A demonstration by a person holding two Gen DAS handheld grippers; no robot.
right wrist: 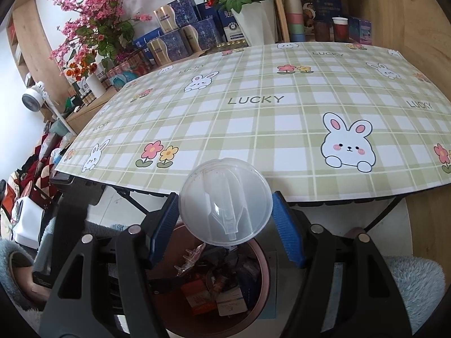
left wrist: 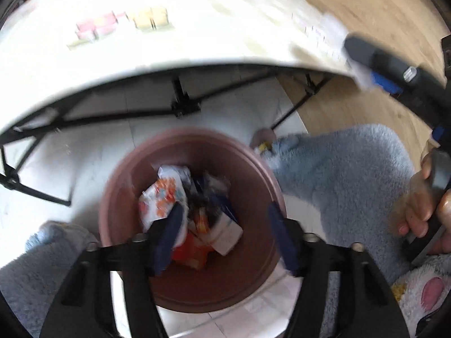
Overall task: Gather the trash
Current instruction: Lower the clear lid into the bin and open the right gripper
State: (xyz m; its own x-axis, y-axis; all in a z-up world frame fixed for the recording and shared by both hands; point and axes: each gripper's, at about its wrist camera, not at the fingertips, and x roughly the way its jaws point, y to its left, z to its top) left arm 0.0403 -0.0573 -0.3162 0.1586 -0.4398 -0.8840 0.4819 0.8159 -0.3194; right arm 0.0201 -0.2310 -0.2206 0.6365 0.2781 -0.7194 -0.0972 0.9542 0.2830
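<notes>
Left gripper (left wrist: 225,236) sits directly above the brown trash bin (left wrist: 135,169), pointing down into it, jaws spread with nothing between the pads. That reads as a drop position: centred over the mouth so anything let go lands inside. Bin already holds crumpled wrappers and small cartons (left wrist: 191,214), including a white-and-orange packet and a red one. Left view is motion-blurred, so finer detail there isn't readable.

Right gripper (right wrist: 225,219) is clamped on a clear round plastic lid (right wrist: 225,200), blue pads (right wrist: 287,231) pressing its edge from both sides. The lid is held flat-on to the camera, just off the near edge of the table (right wrist: 253,129), and over the bin (right wrist: 262,270) in the right wrist view. Likely the next piece queued for disposal, held edge-on-edge because a thin rigid disc offers no other purchase.

Bin stands on the white floor (left wrist: 70,163) under the table edge, between the person's fluffy blue-clad legs (left wrist: 346,174), probably parked there so both hands reach it without travel. The person's hand (left wrist: 422,205) wraps the right gripper's handle at the right of the left wrist view.

Tabletop with the green plaid bunny cloth shows no loose trash in the visible part; the far shelf clutter doesn't look like task items.

Judgement: collection is well along; the lid drop looks like the pending step.
</notes>
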